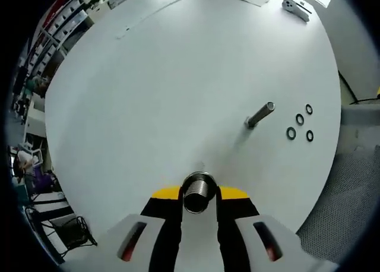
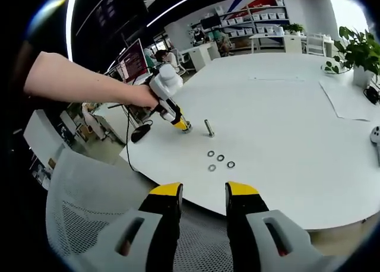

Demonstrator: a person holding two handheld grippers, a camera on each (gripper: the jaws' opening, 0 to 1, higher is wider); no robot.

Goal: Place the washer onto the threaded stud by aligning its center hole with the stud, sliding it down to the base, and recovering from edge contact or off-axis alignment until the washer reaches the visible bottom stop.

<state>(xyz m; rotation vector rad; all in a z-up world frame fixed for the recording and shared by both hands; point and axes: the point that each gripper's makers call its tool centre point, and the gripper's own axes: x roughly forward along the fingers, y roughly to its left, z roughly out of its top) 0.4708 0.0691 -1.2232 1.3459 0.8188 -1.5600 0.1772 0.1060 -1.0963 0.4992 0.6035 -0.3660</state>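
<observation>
A round white table point(image 1: 148, 106) carries an upright threaded stud point(image 1: 260, 114), seen also as the stud point(image 2: 209, 127) in the right gripper view. Several black washers point(image 1: 300, 119) lie flat just beyond it, and the same washers point(image 2: 220, 158) sit near the table's front edge. My left gripper point(image 1: 199, 193) is shut on a short threaded metal cylinder point(image 1: 198, 184) that rests on the table, a little way from the stud. A hand holds that left gripper point(image 2: 181, 125) down at the table. My right gripper point(image 2: 203, 195) is open with nothing between its fingers, back from the table edge.
A grey mesh chair point(image 2: 89, 201) stands below my right gripper at the table edge point(image 2: 237, 209). A grey handheld device point(image 1: 295, 8) and a paper sheet point(image 2: 350, 100) lie at the far side. A potted plant point(image 2: 356, 46) stands at the table's back.
</observation>
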